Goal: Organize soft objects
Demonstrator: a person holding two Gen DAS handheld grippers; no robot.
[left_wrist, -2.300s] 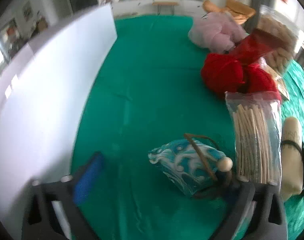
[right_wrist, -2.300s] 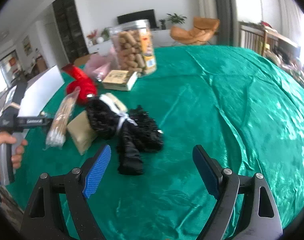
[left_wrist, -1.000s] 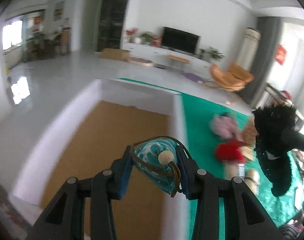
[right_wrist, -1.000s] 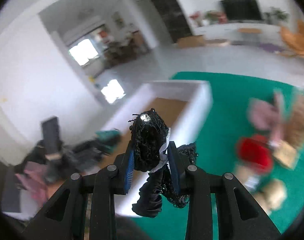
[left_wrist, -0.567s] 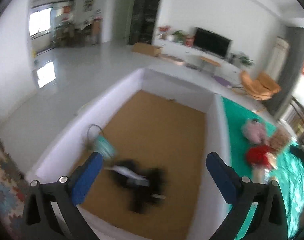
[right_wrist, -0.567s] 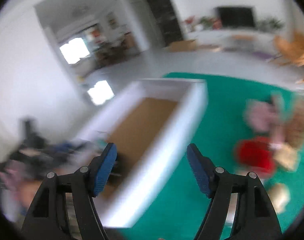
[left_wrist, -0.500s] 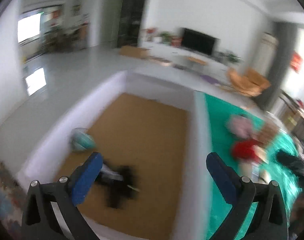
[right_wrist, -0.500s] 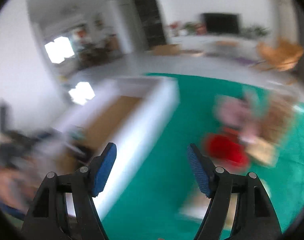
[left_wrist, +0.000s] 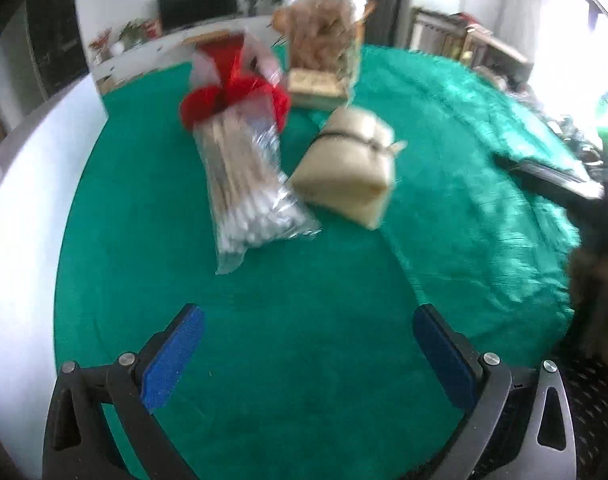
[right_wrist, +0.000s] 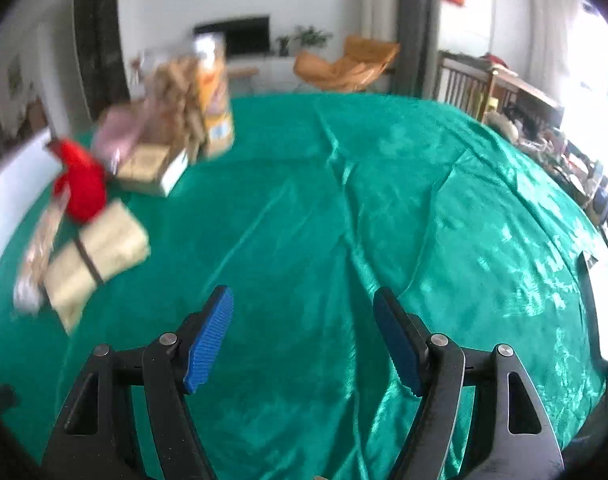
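My left gripper is open and empty above the green tablecloth. Ahead of it lie a clear bag of pale sticks and a beige tied bundle, with a red soft item behind them. My right gripper is also open and empty over bare green cloth. In its view the beige bundle and the red soft item lie far left, with a pink soft item behind. Both views are motion-blurred.
A clear jar of brown snacks and a flat cardboard box stand at the back. The white wall of the collecting box runs along the left. A person's hand with the other gripper shows at the right edge.
Both grippers opened and dropped the teal pouch and the black item into the white box. Both have then swung back down over the green table.
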